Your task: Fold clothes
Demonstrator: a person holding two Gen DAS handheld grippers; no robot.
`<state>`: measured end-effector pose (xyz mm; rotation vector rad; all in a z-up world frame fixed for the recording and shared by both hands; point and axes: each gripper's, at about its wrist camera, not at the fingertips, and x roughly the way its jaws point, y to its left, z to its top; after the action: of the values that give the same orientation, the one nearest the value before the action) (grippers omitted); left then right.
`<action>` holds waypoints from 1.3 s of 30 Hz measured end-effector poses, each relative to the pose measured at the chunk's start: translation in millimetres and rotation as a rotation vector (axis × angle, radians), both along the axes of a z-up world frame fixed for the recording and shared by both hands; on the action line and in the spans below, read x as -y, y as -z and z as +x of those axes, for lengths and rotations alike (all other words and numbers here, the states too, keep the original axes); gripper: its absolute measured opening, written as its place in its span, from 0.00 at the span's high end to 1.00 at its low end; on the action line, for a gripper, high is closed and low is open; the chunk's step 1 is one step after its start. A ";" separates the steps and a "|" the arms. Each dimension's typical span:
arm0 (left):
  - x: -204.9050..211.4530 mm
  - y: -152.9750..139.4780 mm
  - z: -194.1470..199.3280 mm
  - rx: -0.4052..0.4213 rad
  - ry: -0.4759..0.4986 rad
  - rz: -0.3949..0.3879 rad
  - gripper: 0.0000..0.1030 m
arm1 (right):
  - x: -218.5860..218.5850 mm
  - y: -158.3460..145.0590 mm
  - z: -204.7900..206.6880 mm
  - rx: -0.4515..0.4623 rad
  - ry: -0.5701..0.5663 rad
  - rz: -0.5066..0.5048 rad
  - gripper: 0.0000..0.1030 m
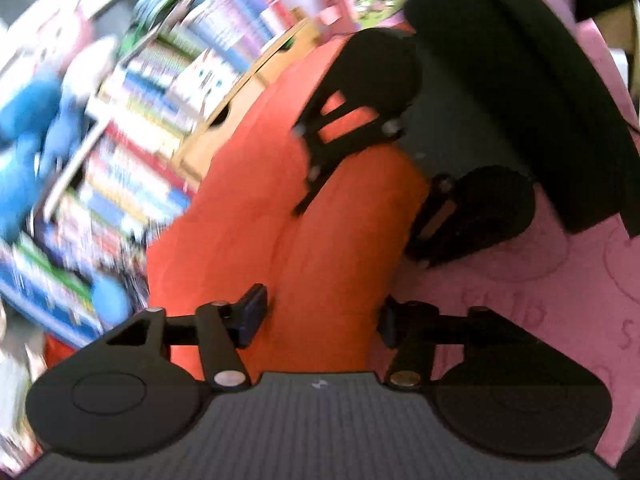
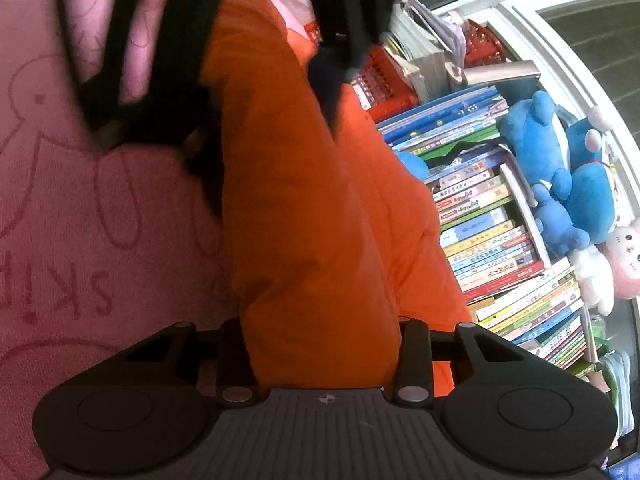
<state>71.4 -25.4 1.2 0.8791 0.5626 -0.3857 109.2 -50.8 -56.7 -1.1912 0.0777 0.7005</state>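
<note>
Orange garment lies on the pink bedsheet; right gripper fingers pinch its fold to anchor it, left gripper fingers spread over it.

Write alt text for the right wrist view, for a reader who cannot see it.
The right gripper has its jaws closed on a long orange padded garment lying on a pink printed blanket. Stacked picture books and blue plush toys fill the right side.

Orange garment on pink blanket
</note>
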 end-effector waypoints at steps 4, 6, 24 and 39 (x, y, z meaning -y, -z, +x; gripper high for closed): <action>14.2 19.6 9.7 0.043 0.029 0.132 0.46 | 1.4 -1.7 -0.3 -0.004 -0.004 -0.003 0.63; 17.9 33.0 12.5 0.070 0.048 0.221 0.46 | 2.0 -2.5 0.0 -0.004 -0.008 -0.003 0.63; 16.7 50.3 22.6 0.115 0.059 0.244 0.64 | 10.1 6.3 -1.1 0.008 -0.027 -0.017 0.63; -31.6 49.2 12.5 0.089 -0.024 0.257 0.65 | 70.5 11.3 14.6 0.024 0.099 -0.045 0.62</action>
<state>83.9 6.1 -47.9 1.1301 0.5471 -0.2539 123.8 -121.3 -68.0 -1.2301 0.1322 0.6004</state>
